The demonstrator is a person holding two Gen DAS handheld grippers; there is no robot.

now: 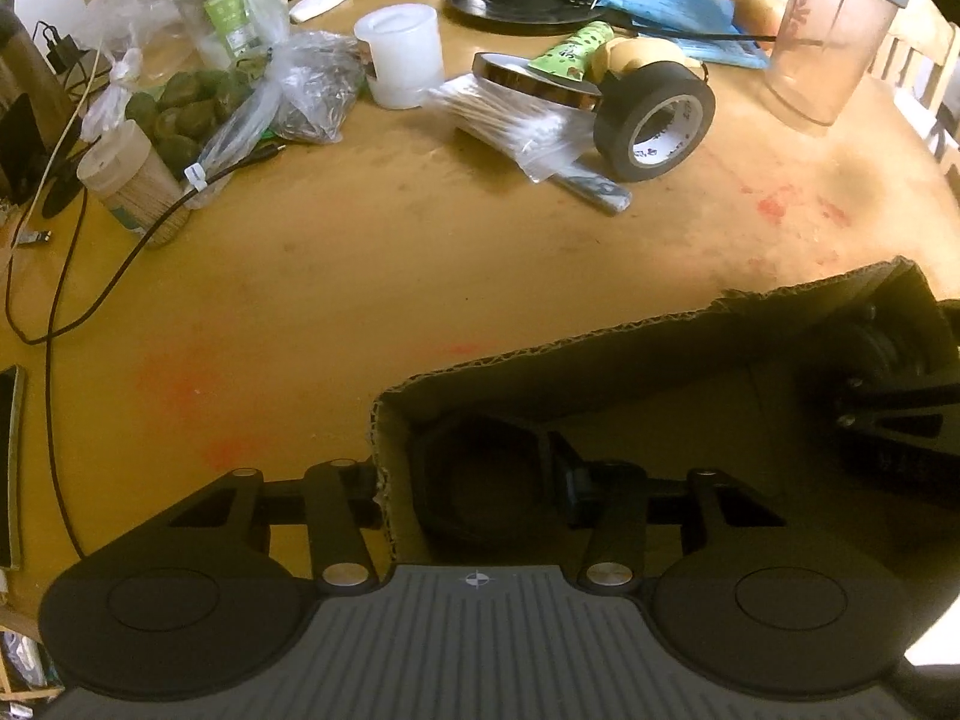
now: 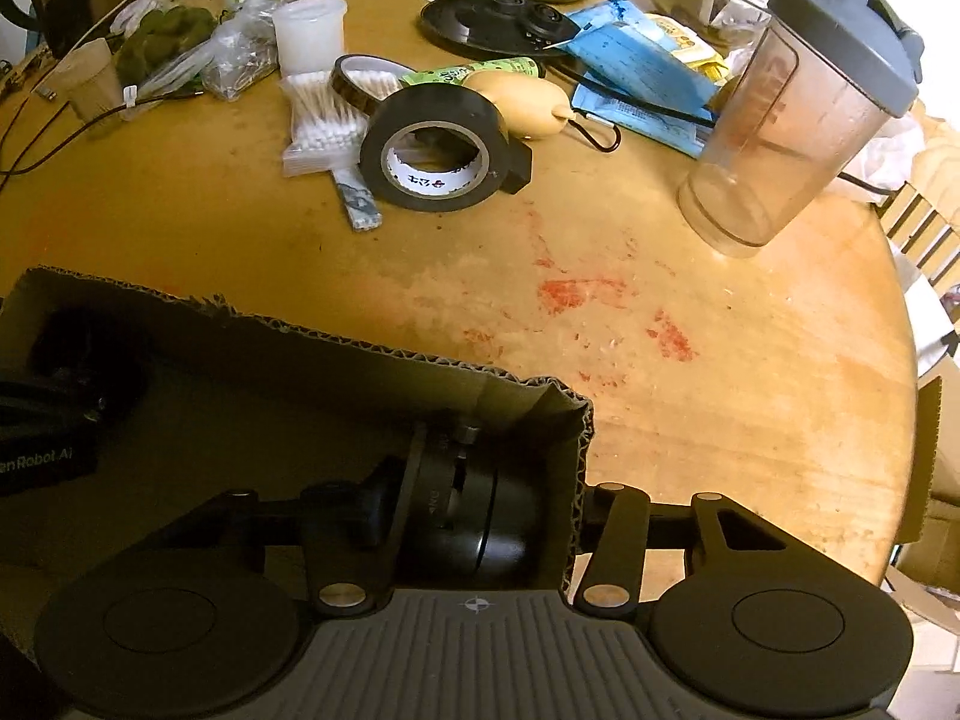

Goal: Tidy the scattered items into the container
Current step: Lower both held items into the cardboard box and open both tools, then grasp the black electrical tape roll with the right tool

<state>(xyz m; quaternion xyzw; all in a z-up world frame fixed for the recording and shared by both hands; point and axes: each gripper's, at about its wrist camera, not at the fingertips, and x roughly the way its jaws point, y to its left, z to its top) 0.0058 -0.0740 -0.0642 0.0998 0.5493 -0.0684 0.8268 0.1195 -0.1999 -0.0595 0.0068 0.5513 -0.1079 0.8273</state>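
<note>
A cardboard box (image 1: 600,339) lies at the near table edge, also in the right wrist view (image 2: 300,327). My left gripper (image 1: 465,483) is open and straddles the box's left end wall, above a black hexagonal object (image 1: 480,474) inside. My right gripper (image 2: 486,510) is open and straddles the right end wall, over a black cylindrical part (image 2: 474,516) in the box. Farther back lie a black tape roll (image 1: 657,120), an amber tape roll (image 1: 528,81), a bag of cotton swabs (image 1: 510,120) and a green tube (image 1: 576,45).
A clear shaker bottle (image 2: 798,120) stands at the right, and a white cup (image 1: 402,54) sits behind the swabs. Plastic bags (image 1: 240,96), a cardboard canister (image 1: 132,180) and a black cable (image 1: 90,276) crowd the left. Blue packets (image 2: 636,72) and a black disc (image 2: 486,18) lie at the back.
</note>
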